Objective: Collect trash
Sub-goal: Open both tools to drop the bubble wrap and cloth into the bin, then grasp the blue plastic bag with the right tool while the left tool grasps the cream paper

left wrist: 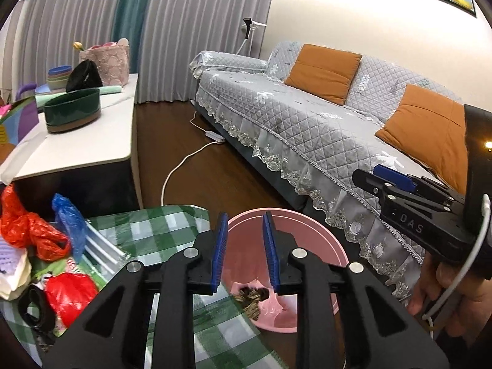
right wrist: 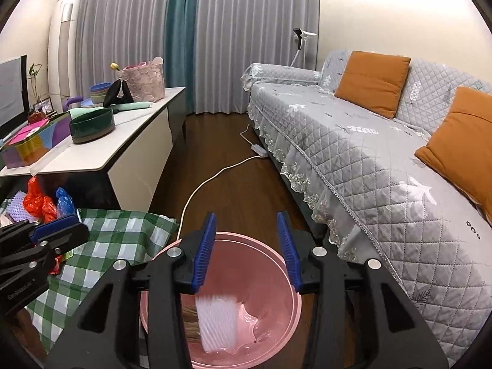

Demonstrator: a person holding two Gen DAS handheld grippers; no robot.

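Note:
A pink bin [left wrist: 310, 236] stands on the floor beside a green checked cloth [left wrist: 147, 230]. My left gripper [left wrist: 245, 215] hangs over the bin, open, with nothing between its blue pads. A brown crumpled scrap [left wrist: 250, 296] lies at the bin's bottom. In the right wrist view my right gripper [right wrist: 246, 215] is also open above the pink bin [right wrist: 289, 292]. Below its jaws a blurred white foam net [right wrist: 216, 319] is inside the bin, touching neither pad. Red bags [left wrist: 33, 230], a blue bag [left wrist: 69, 218] and other litter lie on the cloth at the left.
A grey quilted sofa [right wrist: 369, 160] with orange cushions [right wrist: 372, 81] runs along the right. On the left is a white table [right wrist: 123, 153] carrying a dark green bowl [right wrist: 92, 126] and boxes. A white cable [right wrist: 212, 178] and power strip cross the wooden floor between them.

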